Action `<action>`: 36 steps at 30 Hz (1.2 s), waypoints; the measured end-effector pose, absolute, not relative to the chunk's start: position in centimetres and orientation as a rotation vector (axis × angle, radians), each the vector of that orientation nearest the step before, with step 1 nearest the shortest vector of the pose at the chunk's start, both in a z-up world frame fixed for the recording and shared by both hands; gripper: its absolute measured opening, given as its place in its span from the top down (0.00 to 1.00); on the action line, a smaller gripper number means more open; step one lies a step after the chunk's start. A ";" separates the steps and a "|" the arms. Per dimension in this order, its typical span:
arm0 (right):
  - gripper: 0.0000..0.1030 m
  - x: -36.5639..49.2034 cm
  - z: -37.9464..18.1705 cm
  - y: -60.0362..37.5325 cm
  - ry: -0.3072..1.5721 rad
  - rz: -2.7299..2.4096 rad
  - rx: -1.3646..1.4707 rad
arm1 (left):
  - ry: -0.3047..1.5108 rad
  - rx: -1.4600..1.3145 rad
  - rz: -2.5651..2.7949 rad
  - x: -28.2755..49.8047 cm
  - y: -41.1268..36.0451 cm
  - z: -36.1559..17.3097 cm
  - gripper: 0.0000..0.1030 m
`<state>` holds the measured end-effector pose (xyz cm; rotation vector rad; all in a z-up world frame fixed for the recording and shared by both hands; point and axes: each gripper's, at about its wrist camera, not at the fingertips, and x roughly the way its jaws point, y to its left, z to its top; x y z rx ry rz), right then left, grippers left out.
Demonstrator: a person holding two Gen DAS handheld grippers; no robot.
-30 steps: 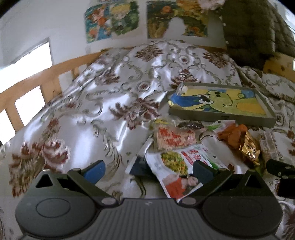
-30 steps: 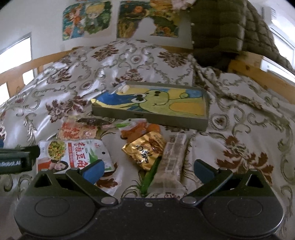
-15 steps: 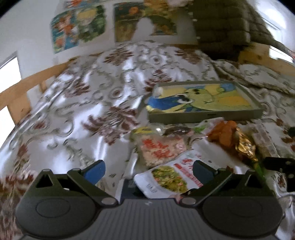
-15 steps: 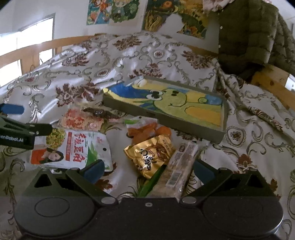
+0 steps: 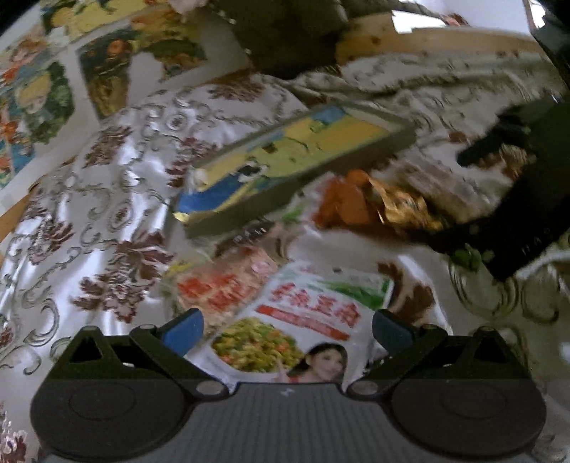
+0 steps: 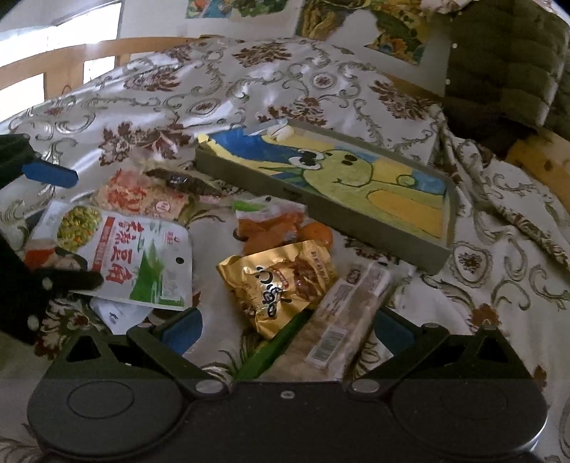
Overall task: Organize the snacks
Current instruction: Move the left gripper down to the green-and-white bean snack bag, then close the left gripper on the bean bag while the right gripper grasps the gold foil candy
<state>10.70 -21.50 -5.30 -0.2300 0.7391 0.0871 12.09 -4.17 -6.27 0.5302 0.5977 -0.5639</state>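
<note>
Since the earlier frames both grippers have come lower and closer to the snack pile; the left view has tilted and blurs. The left gripper (image 5: 286, 326) stands wide apart, its fingers either side of the white pouch (image 5: 302, 331) with the green vegetable picture, not closed on it; in the right view one finger lies against that pouch's near edge, whether touching cannot be told. The right gripper (image 6: 288, 326) is likewise wide, straddling the near end of the long clear-wrapped bar (image 6: 345, 317) and a green packet (image 6: 274, 349) beneath it; nothing is gripped. Just beyond lies the gold packet (image 6: 281, 281), touching the bar; behind it the orange packet (image 6: 274, 228); to the left the red-printed packet (image 6: 142, 196), partly under the pouch. Farther back the shallow tray (image 6: 249, 178) with a cartoon bottom rests on the flowered bedspread (image 6: 249, 78), holding one small white item at its far corner; snacks all lie outside it. Posters (image 6: 356, 25) hang on the far wall.
</note>
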 end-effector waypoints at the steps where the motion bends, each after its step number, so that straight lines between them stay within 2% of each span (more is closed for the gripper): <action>1: 0.01 10.9 -5.5 -21.4 0.741 0.093 -0.234 | 0.603 0.542 -0.571 12.1 -4.2 -6.6 0.00; 11: 0.04 11.9 -6.8 -19.2 0.690 0.090 -0.347 | 0.708 0.464 -0.576 14.2 -3.2 -6.8 0.00; 16: 0.11 12.4 -7.6 -19.0 0.676 0.074 -0.365 | 0.737 0.407 -0.549 14.7 -2.6 -6.4 0.00; 20: 0.21 12.7 -7.5 -19.6 0.663 0.036 -0.338 | 0.730 0.414 -0.544 14.7 -2.6 -6.4 0.00; 23: 0.25 12.7 -7.3 -20.1 0.664 0.034 -0.289 | 0.719 0.423 -0.542 14.8 -2.8 -6.7 0.00; 36: 0.26 12.6 -7.3 -20.1 0.667 0.044 -0.280 | 0.712 0.476 -0.624 16.5 -4.2 -7.7 0.00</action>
